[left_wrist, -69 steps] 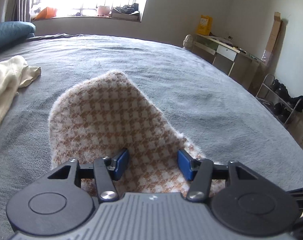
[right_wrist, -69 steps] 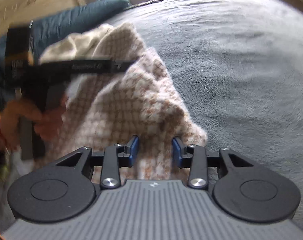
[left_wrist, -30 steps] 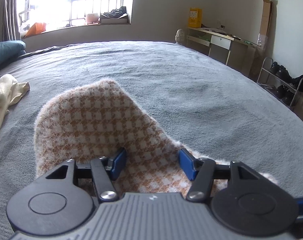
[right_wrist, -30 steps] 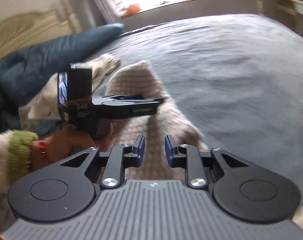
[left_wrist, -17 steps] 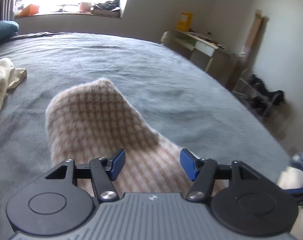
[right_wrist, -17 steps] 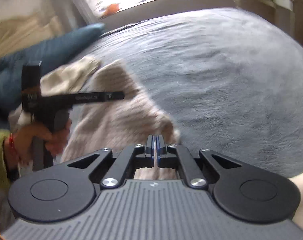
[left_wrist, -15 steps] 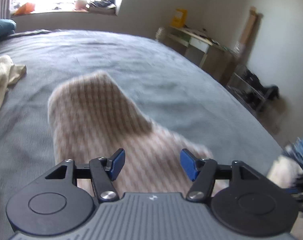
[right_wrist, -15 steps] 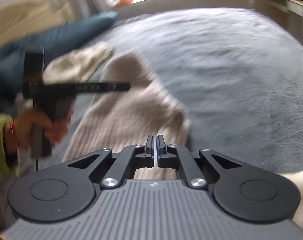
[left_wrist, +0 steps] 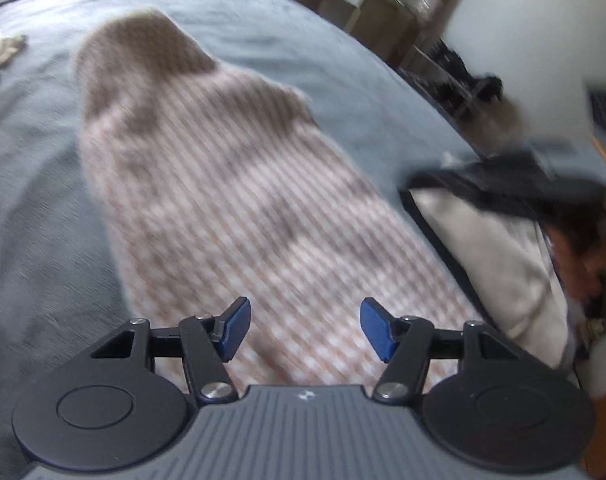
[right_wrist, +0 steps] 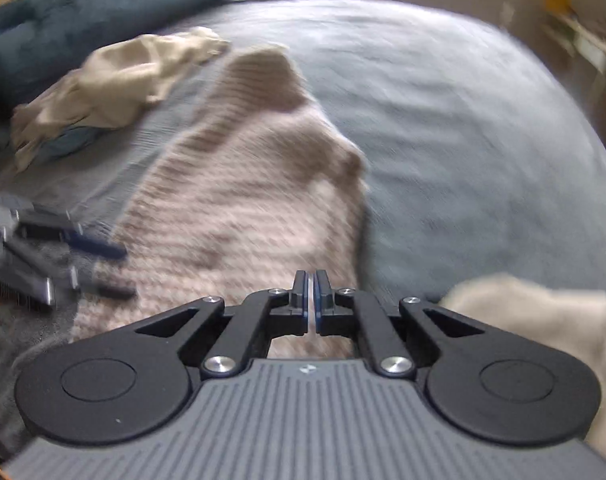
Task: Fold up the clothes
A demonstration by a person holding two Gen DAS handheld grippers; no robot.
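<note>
A fuzzy brown-and-white houndstooth garment (left_wrist: 223,184) lies stretched out on the grey bed; both views are motion-blurred. My left gripper (left_wrist: 301,328) is open and empty, hovering over the garment's near end. My right gripper (right_wrist: 311,300) is shut over the same garment (right_wrist: 239,200); I cannot tell whether cloth is pinched between the pads. The left gripper also shows blurred at the left of the right wrist view (right_wrist: 43,252), and the right gripper shows blurred at the right of the left wrist view (left_wrist: 515,184).
A cream garment (right_wrist: 115,84) lies crumpled beyond the houndstooth piece, beside a dark blue pillow (right_wrist: 83,12). A grey blanket (right_wrist: 443,100) covers the bed. A desk and shoe rack (left_wrist: 443,68) stand beyond the bed's right edge. A pale sleeve (right_wrist: 543,320) is at lower right.
The right gripper has closed from open to shut. Both grippers have pulled back and tilted down, so the garment now looks longer and more stretched toward me. The left gripper stays open.
</note>
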